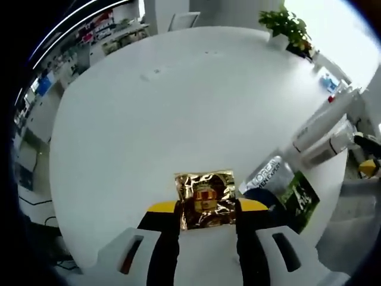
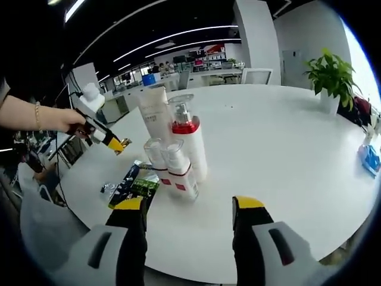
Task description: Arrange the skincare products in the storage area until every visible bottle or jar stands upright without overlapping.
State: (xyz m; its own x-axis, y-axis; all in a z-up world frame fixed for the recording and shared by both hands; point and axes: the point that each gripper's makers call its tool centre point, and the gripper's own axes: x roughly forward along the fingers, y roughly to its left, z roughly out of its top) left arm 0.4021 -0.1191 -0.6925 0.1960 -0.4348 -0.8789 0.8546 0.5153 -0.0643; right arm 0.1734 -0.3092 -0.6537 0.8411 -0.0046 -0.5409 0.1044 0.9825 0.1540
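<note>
A wide round white worktop [image 2: 286,167] in an open office carries a small group of skincare products. In the right gripper view, going left to right: a person's hand [image 2: 56,119] at the far left holds the left gripper [image 2: 119,145] in the air above the worktop's left edge, its yellow tips pinching a small gold item that is too small here to make out. Below it, flat on the worktop, lie a dark sachet with green print [image 2: 134,186] and a small clear-wrapped item beside it. Just right of these, a tight cluster stands upright: a tall white tube [image 2: 155,110] at the back, a pump bottle with a red collar [image 2: 189,146] next to it, and two short clear-capped bottles [image 2: 175,170] in front, touching one another. At the bottom, the right gripper [image 2: 189,208] has its jaws spread wide, holding nothing, just short of the cluster. In the left gripper view, the jaws close on the two side edges of a crinkled gold foil sachet [image 1: 205,199], and to the right the bottles [image 1: 324,128] appear tilted by the camera, with the dark sachet [image 1: 297,196] nearby. The foil sachet looks light, thin and floppy, likely slippery, so an edge grip suits it; it cannot stand by itself. The bottles look rigid, smooth and top-heavy, best taken around the mid-body, with care not to topple their neighbours.
</note>
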